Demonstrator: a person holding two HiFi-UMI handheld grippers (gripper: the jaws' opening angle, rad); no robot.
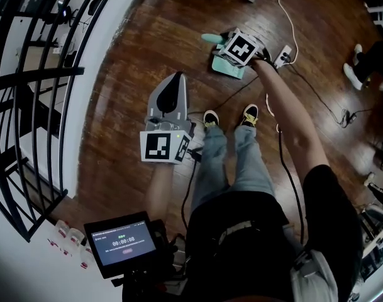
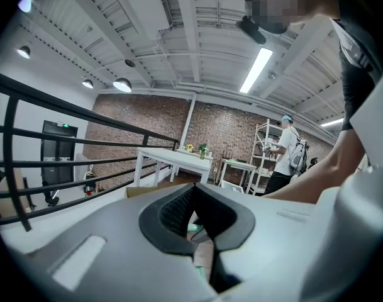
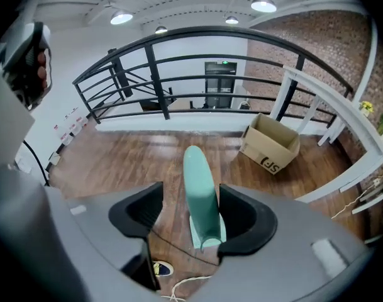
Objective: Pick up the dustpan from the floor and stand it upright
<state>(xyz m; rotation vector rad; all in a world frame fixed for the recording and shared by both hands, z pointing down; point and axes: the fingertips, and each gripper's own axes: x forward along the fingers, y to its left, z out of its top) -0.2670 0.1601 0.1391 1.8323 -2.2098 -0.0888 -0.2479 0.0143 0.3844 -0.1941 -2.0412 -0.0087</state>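
1. One step is in hand: the pick-up. The right gripper [image 3: 190, 201] points steeply down at the dustpan [image 1: 230, 68]. Its jaws are spread wide, with the mint handle [image 3: 200, 184] between them. The pads do not press on it, so nothing is held yet.
2. The dustpan seems to lie flat on the wooden floor [image 1: 134, 55]. It is just ahead of the person's shoes [image 1: 210, 118], out in the open and well apart from the floor's railed edge [image 1: 46, 74].
3. The next move, as I judge it, is to centre the handle, which sits nearer one pad. Then the jaws must close squarely on it, lift, and tip the pan until the handle points up. A slim, smooth handle gripped off-centre could twist or slip.
4. The left gripper [image 2: 192, 200] has its jaws together on nothing. It is held about level beside the person's legs, apart from the dustpan.
5. Counted:
   - one dustpan
   - two grippers
   - two shoes below the camera
   - one cardboard box [image 3: 270, 143] near the railed edge
   - one power strip [image 1: 283, 56] just beside the dustpan
   - one small screen [image 1: 123, 243]
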